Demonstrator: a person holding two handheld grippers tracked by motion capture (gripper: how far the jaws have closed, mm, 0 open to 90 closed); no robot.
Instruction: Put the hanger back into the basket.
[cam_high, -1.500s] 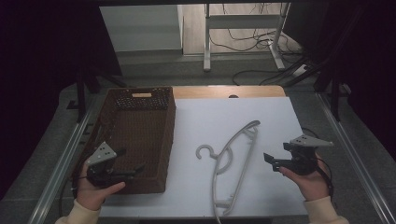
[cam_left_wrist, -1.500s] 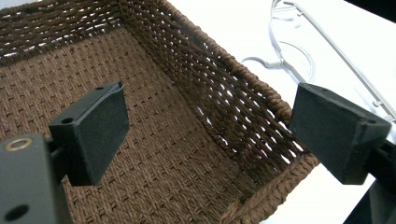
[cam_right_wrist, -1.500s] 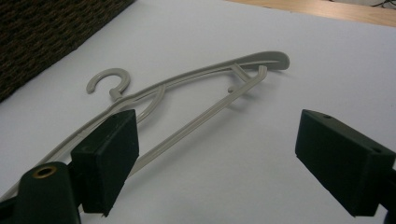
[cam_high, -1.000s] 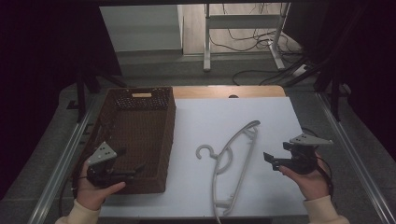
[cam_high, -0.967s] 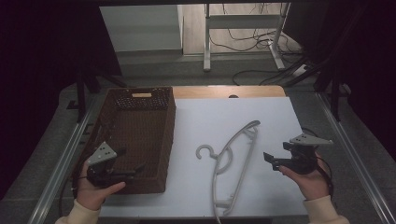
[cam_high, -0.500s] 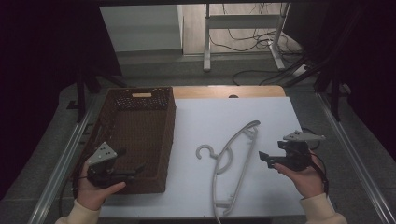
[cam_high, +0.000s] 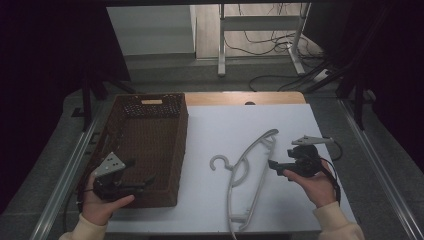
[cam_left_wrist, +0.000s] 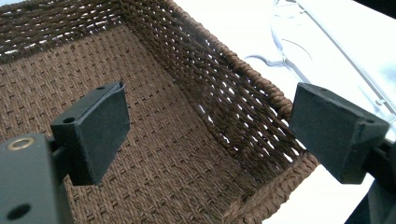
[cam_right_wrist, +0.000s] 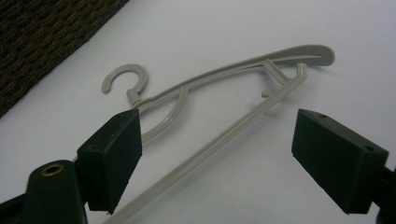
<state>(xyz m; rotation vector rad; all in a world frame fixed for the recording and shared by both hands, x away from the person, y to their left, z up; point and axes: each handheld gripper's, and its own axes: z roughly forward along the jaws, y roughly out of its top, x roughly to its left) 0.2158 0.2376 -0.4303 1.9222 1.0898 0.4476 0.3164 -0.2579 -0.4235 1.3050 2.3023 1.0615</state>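
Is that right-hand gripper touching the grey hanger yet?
Apart. The right gripper view shows the right gripper with both jaws wide open, white table visible between them and the hanger.

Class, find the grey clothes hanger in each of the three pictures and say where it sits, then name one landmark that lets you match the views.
High view: hanger lies on the white table, right of centre.
Left gripper view: hanger in the top right corner, beyond the basket rim.
Right gripper view: hanger across the middle, ahead of the open jaws.
Shared landmark: the brown woven basket.
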